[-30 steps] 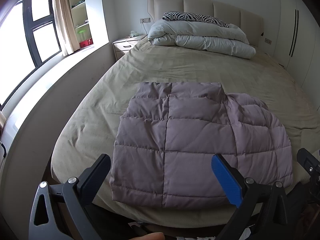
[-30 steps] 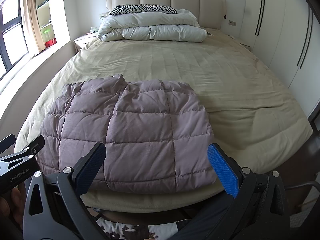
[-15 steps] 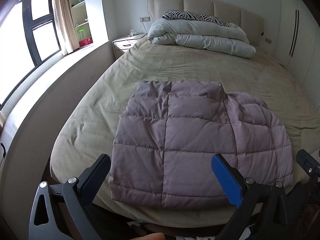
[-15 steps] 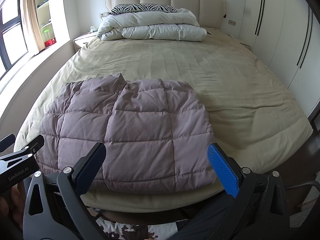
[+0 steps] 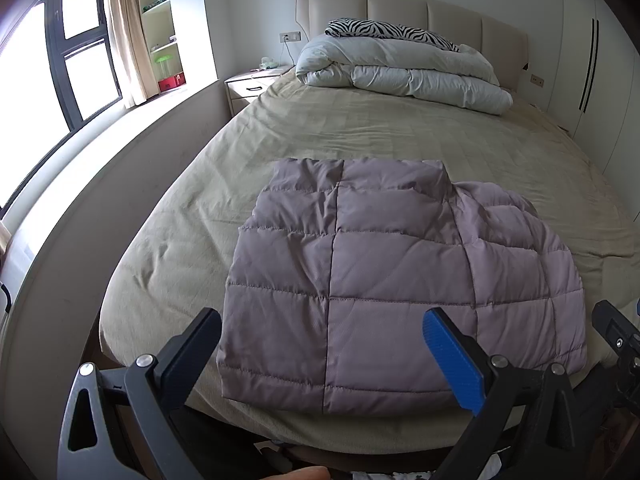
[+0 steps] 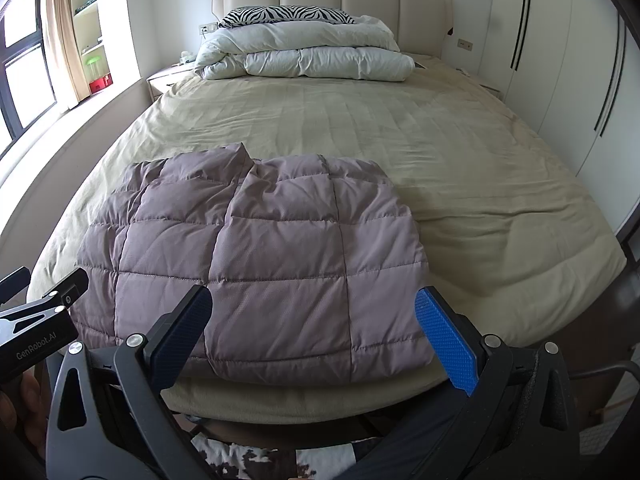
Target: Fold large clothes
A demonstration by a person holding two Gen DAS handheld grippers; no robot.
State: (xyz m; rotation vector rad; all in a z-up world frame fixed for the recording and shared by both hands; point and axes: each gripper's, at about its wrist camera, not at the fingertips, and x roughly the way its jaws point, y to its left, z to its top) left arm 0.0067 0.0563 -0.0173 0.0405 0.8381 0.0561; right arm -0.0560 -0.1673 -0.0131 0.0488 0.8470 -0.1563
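— Bedroom, big bed, and we stand at its foot. What is closest to us?

— Our two claws. Our left gripper [image 5: 322, 342] has its fingers spread wide and nothing between them. Our right gripper [image 6: 314, 326] is spread wide too, and empty. Both hang just off the bed's edge, not touching anything.

— And the thing we fold?

— The puffy mauve quilted jacket [image 5: 384, 280] lies on the beige bedsheet [image 6: 400, 132], close to the foot edge. It is folded into a thick block already, so we think the folding is nearly done.

— Why so near the edge?

— We think it is so we can reach it without leaning.

— What is farther away?

— The white rolled-up duvet [image 6: 304, 58] sits by the headboard with a zebra-striped pillow [image 6: 286, 14] on top, well apart from the jacket.

— Any boxes or baskets?

— None that hold clothes. Only wall shelves [image 5: 158, 20] with small things we cannot make out.
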